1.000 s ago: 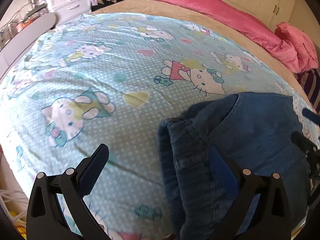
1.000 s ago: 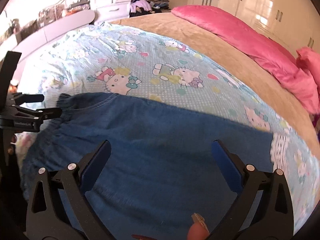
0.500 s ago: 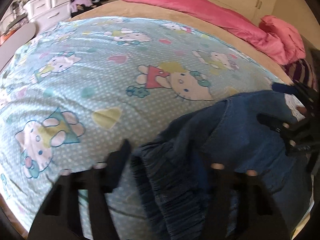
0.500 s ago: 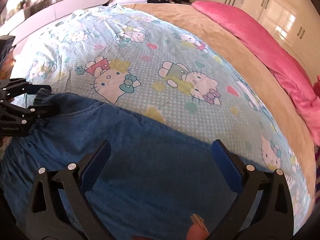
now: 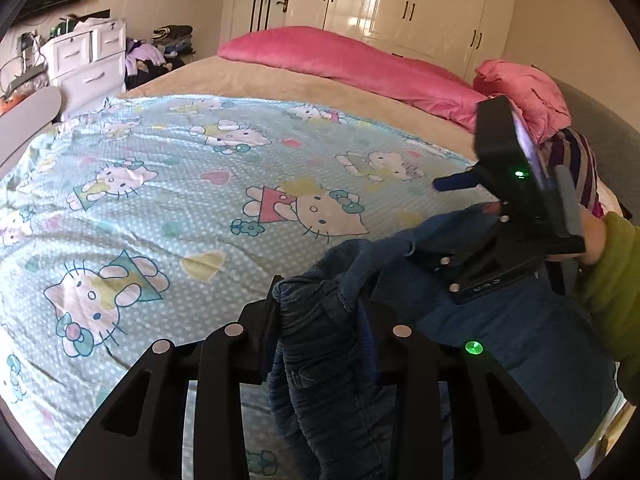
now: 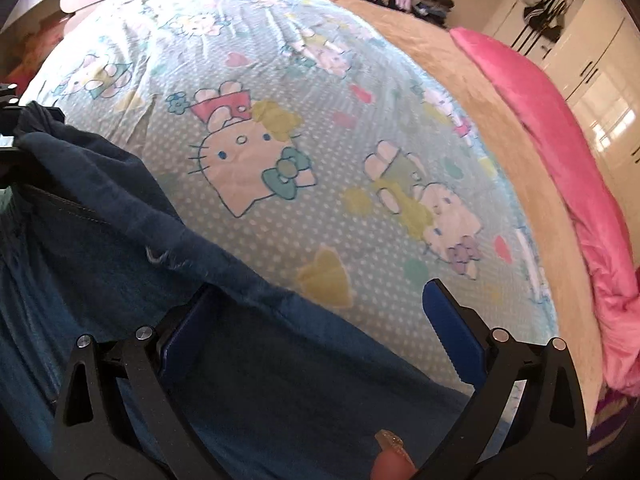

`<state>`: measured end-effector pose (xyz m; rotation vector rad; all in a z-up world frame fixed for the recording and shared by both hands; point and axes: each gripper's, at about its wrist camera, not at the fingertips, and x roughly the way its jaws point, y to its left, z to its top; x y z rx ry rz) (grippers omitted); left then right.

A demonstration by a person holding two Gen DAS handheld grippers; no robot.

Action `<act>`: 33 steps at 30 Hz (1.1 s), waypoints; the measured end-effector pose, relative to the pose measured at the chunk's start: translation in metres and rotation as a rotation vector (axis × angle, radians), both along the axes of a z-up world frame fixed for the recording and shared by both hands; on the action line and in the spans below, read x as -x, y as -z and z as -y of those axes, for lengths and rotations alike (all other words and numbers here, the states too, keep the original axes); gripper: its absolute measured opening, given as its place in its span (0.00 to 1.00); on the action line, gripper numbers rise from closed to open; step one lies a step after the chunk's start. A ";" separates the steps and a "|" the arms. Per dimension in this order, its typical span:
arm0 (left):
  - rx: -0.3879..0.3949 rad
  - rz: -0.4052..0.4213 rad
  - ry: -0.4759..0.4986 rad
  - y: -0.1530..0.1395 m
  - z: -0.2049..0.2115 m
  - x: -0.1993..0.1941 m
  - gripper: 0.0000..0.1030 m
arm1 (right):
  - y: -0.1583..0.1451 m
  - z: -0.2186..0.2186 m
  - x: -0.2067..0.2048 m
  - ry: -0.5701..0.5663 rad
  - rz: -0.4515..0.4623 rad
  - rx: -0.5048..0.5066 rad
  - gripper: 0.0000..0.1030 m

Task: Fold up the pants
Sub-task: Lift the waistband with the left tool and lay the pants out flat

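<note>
Dark blue denim pants lie at the near edge of a bed with a light blue cat-print sheet. My left gripper is shut on a bunched waistband end of the pants and holds it lifted off the sheet. In the right wrist view the pants spread across the lower left. My right gripper is open, its blue pads either side of the pants' far edge, the cloth passing between them. The right gripper's body shows in the left wrist view, over the pants.
A pink blanket and a pink bundle lie along the far side of the bed on a tan cover. White drawers and piled clothes stand at the far left. Wardrobes line the back wall.
My left gripper closed on the bunched end of the pants and lifted it. My right gripper moved forward to the pants' far edge and stays open.
</note>
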<state>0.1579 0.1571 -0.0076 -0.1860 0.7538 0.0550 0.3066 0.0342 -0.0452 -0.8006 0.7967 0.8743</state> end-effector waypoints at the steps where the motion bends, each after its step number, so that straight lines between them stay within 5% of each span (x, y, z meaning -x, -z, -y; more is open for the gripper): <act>1: 0.002 -0.001 0.003 0.000 0.000 0.001 0.31 | 0.001 0.001 0.000 -0.004 -0.032 -0.017 0.76; 2: 0.001 -0.002 0.002 0.000 -0.001 0.000 0.30 | 0.001 0.002 0.001 -0.010 -0.062 -0.034 0.69; 4: 0.017 -0.001 0.004 0.000 -0.003 0.002 0.30 | 0.001 0.005 0.006 -0.031 -0.120 -0.073 0.34; 7: 0.016 0.005 -0.002 -0.001 -0.004 0.003 0.30 | 0.000 0.009 0.021 -0.030 -0.144 -0.118 0.12; 20: -0.070 0.086 0.052 -0.025 0.017 0.038 0.31 | -0.067 0.096 0.096 0.071 -0.116 -0.382 0.05; 33: 0.073 0.070 0.151 -0.031 0.033 0.109 0.31 | -0.073 0.144 0.205 0.063 -0.208 -0.437 0.05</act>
